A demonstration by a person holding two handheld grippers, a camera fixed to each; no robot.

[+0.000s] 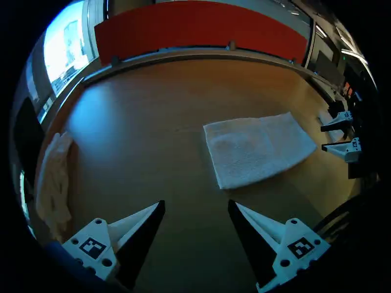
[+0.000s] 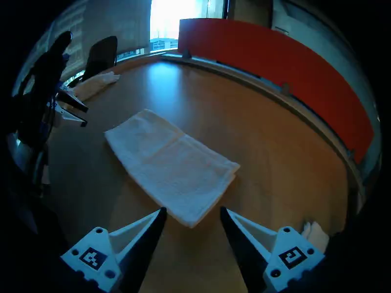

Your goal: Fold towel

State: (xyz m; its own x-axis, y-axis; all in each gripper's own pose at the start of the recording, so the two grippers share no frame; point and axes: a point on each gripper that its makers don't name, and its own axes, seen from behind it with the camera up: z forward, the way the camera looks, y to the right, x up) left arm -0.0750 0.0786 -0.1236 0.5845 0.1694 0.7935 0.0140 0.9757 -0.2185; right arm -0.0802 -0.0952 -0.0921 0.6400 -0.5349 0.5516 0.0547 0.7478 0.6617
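- The left gripper (image 1: 195,205) hangs over the wooden table (image 1: 146,122) with its jaws spread wide and nothing between them but bare tabletop.
- In the left gripper view the folded white towel (image 1: 259,149) lies flat on the table, ahead of this claw and off to its right, well clear of both fingertips.
- The same view shows the right gripper (image 1: 322,137) at the far right edge, just beyond the towel's right end, with its two fingers pointing in towards the cloth and standing apart.
- A second, crumpled pale cloth (image 1: 54,180) lies at the table's left edge, well apart from the towel.
- A red partition panel (image 1: 195,27) runs along the far side of the table.
- In the right gripper view the right gripper (image 2: 192,211) is also wide open and grips nothing.
- Here the towel (image 2: 171,163) stretches away from the claw towards the upper left, and its near corner reaches in between the two fingertips. The fingers stand to either side of that corner without pressing on it. Whether they touch the cloth I cannot tell.
- The left gripper (image 2: 87,117) appears at the left edge of this view, beside the towel's far end, with its fingers parted.
- A small pale bundle (image 2: 315,234) lies by the table's edge, just past the right finger.
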